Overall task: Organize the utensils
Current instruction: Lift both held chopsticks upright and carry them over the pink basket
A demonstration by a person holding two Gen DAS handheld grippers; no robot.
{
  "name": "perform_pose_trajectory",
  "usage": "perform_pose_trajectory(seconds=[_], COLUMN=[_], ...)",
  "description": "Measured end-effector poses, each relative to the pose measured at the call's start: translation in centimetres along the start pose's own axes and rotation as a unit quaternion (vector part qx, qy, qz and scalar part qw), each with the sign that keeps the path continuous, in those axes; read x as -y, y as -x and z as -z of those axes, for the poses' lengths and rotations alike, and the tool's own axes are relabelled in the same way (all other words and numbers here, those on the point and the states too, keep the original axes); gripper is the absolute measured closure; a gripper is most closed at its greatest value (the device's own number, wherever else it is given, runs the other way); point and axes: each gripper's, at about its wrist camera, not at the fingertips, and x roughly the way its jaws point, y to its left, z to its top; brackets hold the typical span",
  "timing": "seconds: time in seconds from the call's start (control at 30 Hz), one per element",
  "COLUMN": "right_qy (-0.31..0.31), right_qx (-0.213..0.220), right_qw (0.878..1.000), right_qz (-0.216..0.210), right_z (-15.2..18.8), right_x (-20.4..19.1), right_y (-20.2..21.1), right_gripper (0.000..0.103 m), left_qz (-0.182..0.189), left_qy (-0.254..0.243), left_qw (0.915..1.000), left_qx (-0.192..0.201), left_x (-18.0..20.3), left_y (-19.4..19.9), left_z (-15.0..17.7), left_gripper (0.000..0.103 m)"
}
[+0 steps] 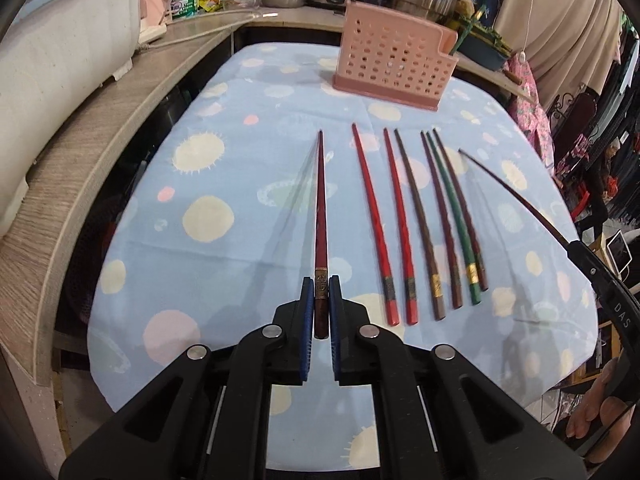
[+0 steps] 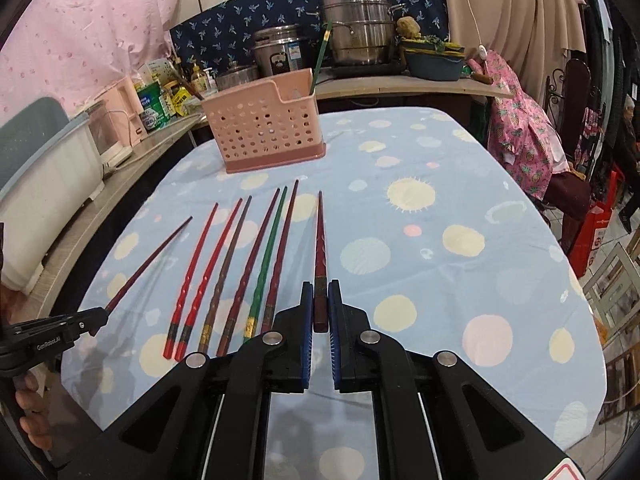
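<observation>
My left gripper (image 1: pixel 321 294) is shut on a dark red chopstick (image 1: pixel 320 208) by its thick end, above the cloth. My right gripper (image 2: pixel 319 296) is shut on another dark red chopstick (image 2: pixel 320 240), also seen at the right of the left wrist view (image 1: pixel 516 196). Several chopsticks lie side by side on the cloth: two red (image 1: pixel 376 224), a brown (image 1: pixel 420 228), a maroon, a green (image 1: pixel 452 220) and another maroon. A pink perforated utensil holder (image 1: pixel 394 58) stands at the far end of the table; it holds a green chopstick (image 2: pixel 320 56).
The table wears a light blue cloth with round spots (image 2: pixel 460 240). A wooden counter (image 1: pixel 120 92) runs along the left with a white tub (image 1: pixel 60 48). Pots, a rice cooker (image 2: pixel 280 50) and bottles crowd the back counter. Pink clothing (image 2: pixel 524 140) hangs at the right.
</observation>
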Motion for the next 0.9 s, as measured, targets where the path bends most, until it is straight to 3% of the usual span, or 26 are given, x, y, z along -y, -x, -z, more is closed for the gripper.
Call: perform_pose_trajectory(seconds=[0.33,0.9], right_qy=[0.0,-0.035], right_qx=[0.063,0.101], right_qw=[0.998,0.994], right_qz=[-0.007,-0.037], right_z=[-6.1,-15.9], right_x=[0.3,1.0], right_y=[2.0,-0.1], right_gripper=[0.096,0.096], left_qz=[0.015,0.012], left_qy=[0.014,0.001], left_qw=[0.9982,0.9899], left_qx=[0.056,0.141], left_x=[-0.2,1.6], left_y=[4.3,6.0], left_z=[-5.2,-17.5], left_gripper=[0.096,0.096])
